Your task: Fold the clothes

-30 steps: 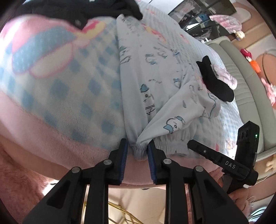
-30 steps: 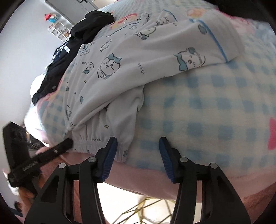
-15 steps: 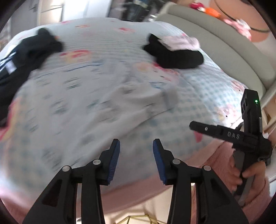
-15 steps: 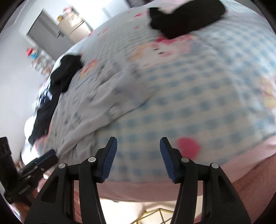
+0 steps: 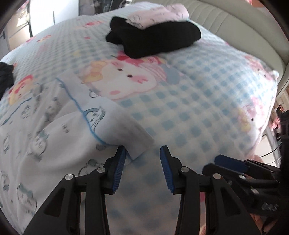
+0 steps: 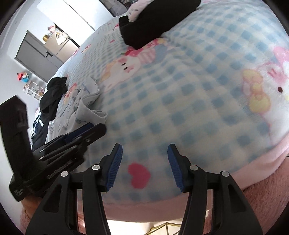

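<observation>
One white printed garment point(image 5: 45, 130) lies flat on the checked blanket point(image 5: 198, 101), its corner just ahead of my left gripper point(image 5: 142, 168). Both grippers are apart and empty, the right gripper point(image 6: 144, 165) over bare blanket. I reckon I'm between folds; next, pinch that corner.

Black grippers point(image 5: 142, 157), blue ribbed pads point(image 6: 115, 162), seemingly silver screws

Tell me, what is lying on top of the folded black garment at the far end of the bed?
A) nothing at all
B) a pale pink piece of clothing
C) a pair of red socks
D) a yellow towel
B: a pale pink piece of clothing rests on the folded black garment, seen in both views.
</observation>
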